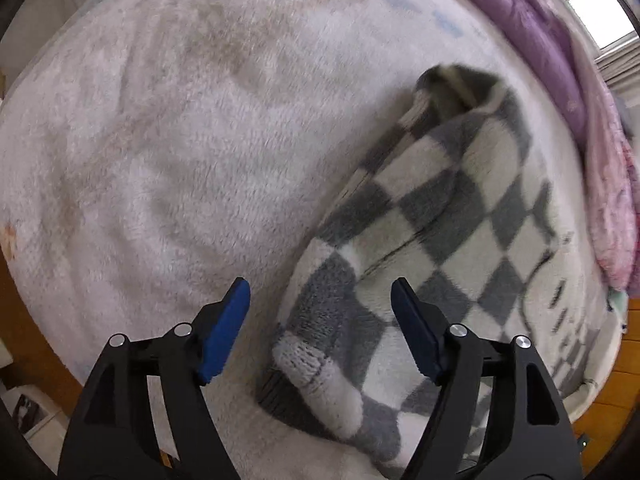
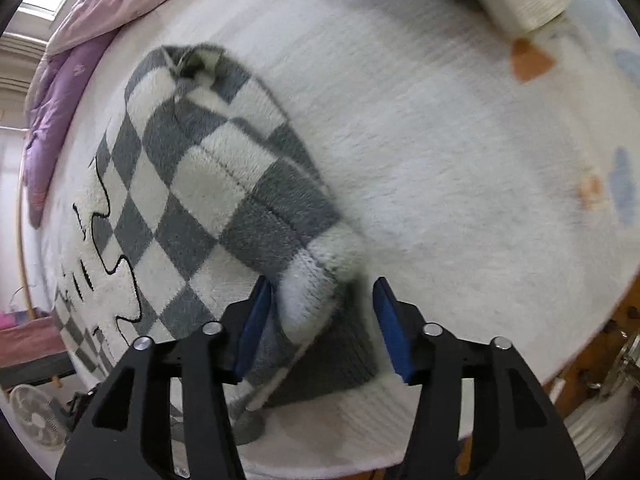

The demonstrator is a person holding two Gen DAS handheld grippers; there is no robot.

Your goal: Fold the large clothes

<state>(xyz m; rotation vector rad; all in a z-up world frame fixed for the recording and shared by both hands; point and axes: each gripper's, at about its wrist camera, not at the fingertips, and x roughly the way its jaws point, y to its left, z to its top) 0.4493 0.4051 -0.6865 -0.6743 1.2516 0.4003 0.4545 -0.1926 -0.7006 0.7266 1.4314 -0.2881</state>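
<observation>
1. Sweater (image 1: 440,208) first: it is fluffy, with grey and white squares, and it lies folded on a soft white blanket (image 1: 180,140) that covers the bed.

2. From the left wrist view, the sweater lies on the right side of the blanket. A knitted cuff (image 1: 304,360) at its near end sits low in the picture, between the two blue pads but lower than their tips.

3. The left gripper (image 1: 320,292) points down at the bed. Its jaws are spread wide. Nothing is pinched between them, and the pads (image 1: 224,332) do not touch the sweater.

4. From the right wrist view, the sweater (image 2: 208,168) lies on the left side of the blanket (image 2: 460,160). A sleeve end with a white band (image 2: 316,292) lies right between the blue pads.

5. The right gripper (image 2: 322,292) points down too. Its jaws are apart. The left pad (image 2: 252,328) is just beside the sleeve, but I cannot tell if it touches. The right pad is clear of it, so the sleeve is not squeezed.

6. A purple and pink quilt (image 1: 560,60) is bunched along the far edge of the bed, near a window (image 1: 600,12).

7. A small white fan (image 2: 36,416) stands on the floor, low on the left in the right wrist view.

8. Both pictures are a bit blurry.
</observation>
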